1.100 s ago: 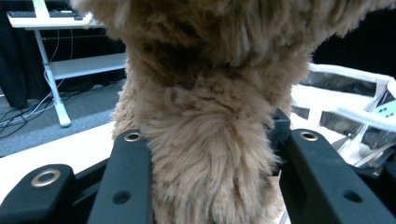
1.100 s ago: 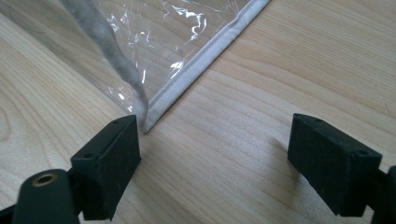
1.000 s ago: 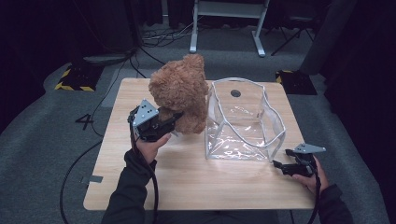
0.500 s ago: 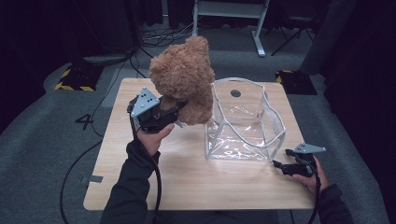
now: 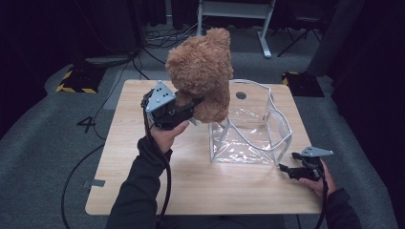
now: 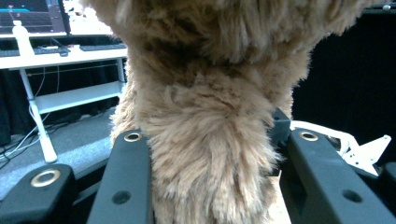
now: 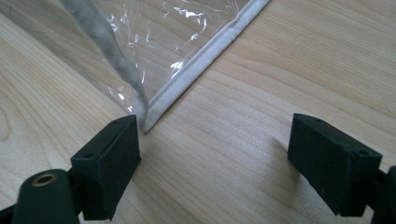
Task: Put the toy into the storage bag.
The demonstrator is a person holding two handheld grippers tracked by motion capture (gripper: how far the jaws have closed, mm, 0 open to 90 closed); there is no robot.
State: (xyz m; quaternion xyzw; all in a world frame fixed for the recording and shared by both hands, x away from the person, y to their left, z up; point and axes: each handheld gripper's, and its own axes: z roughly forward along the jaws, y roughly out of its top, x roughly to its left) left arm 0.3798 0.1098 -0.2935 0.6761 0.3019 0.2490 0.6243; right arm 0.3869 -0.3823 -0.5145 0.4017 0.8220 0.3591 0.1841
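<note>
In the high view, the left tongs (image 5: 193, 104) are closed on the brown teddy bear (image 5: 203, 71) and hold it in the air above the tabletop (image 5: 143, 191), just beside the clear plastic bag (image 5: 248, 129). The right tongs (image 5: 285, 169) rest near the bag's corner. In the left gripper view, the bear (image 6: 210, 130) is pressed between both jaws. In the right gripper view, the right tongs (image 7: 224, 154) stand wide open and hold nothing; the bag's white corner (image 7: 154, 112) is touching one jaw.

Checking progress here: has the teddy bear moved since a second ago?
Yes. The teddy bear, clamped in the left tool, has risen off the table beside the clear bag.
</note>
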